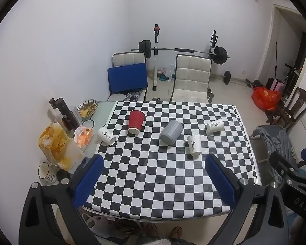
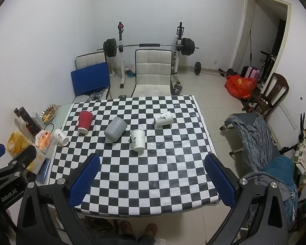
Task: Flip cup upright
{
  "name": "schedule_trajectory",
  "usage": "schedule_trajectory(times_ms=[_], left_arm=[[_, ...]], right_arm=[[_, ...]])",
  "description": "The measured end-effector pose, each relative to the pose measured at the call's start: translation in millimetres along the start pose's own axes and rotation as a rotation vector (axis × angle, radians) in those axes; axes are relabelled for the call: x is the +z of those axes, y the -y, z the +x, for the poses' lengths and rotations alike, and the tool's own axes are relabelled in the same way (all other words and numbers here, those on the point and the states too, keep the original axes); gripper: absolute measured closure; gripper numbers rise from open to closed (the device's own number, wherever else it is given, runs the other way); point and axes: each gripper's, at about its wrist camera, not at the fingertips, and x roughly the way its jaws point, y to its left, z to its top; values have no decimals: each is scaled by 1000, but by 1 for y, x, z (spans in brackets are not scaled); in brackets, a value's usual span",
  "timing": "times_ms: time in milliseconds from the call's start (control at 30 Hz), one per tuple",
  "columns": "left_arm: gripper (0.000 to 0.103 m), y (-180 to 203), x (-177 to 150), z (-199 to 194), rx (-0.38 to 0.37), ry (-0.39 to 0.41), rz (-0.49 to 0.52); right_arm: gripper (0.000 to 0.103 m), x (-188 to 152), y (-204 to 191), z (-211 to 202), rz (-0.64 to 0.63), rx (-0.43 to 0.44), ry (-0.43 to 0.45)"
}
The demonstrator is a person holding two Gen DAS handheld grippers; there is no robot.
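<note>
A: Where are the grippers?

B: Both hang above the near edge of the checkered surface [image 1: 163,183], tilted down toward it. The left gripper [image 1: 154,180] has its blue fingers [image 1: 87,180] spread wide with nothing between them. The right gripper [image 2: 153,181] is the same: wide apart, holding nothing.

A: And the cups?

B: Five, all lying on their sides, well ahead of both grippers. The red cup [image 1: 135,122] is far left of centre, mouth toward the camera. The grey cup [image 1: 171,133] lies in the middle. One white cup [image 1: 194,145] lies just right of the grey one, another [image 1: 215,125] farther right, and a third [image 1: 106,135] at the cloth's left edge.

A: Anything beside them?

B: Snack bags [image 1: 53,143] and a bowl [image 1: 87,107] on the left strip.
</note>
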Motion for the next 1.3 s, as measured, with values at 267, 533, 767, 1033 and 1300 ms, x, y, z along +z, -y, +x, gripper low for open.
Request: schedule_trajectory(times_ms=[267,533,767,1033,1300], left_arm=[[1,1,0,1,7,11,1],[1,8,5,-4,-5,7,4],[1,11,8,-4,-7,1,2],[1,9,12,-6,-10,5,1],[1,4,16,-2,-14,9,2]], right_arm=[[0,-1,4,1,2,3,10],[0,2,11,0,7,2,9],[0,3,13,3,7,-2,13],[0,10,3,1,5,-3,19],[0,13,1,0,0,-1,23]])
